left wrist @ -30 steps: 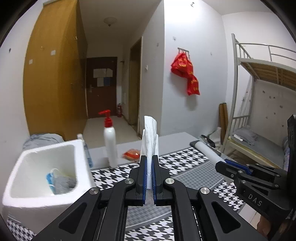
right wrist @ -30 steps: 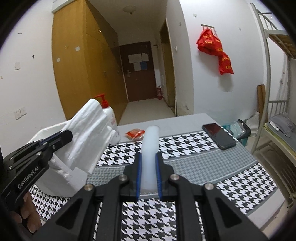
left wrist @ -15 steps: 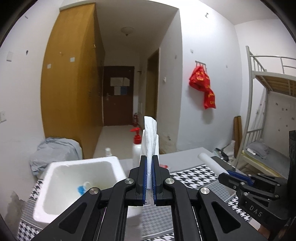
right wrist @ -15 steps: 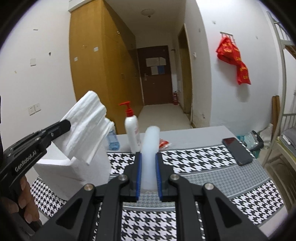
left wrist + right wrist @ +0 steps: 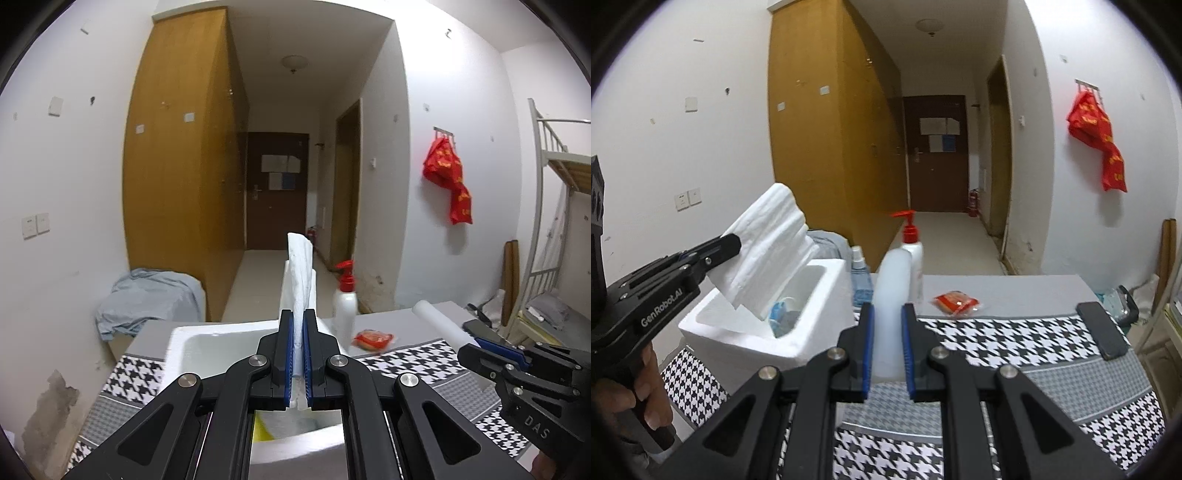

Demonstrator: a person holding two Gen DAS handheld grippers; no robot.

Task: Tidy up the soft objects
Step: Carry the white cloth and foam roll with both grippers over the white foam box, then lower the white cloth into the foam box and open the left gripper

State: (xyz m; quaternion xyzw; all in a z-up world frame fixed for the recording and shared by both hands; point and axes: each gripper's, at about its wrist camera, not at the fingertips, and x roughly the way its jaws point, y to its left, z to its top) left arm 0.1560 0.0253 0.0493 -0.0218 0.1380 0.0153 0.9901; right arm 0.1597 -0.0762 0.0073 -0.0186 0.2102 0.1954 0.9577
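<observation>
The left gripper is clamped on a folded white towel above the open foam box at the worktop's left, evidently to drop it in, while the right gripper pinches a white plastic roll just beside it.

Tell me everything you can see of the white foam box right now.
The foam box is a thick-walled, open-topped white polystyrene tub standing upright on the houndstooth cloth. Inside lie blue and grey items, too small to identify. The left gripper holds a folded white tissue stack above its opening; whether tissue touches the rim is unclear.
</observation>
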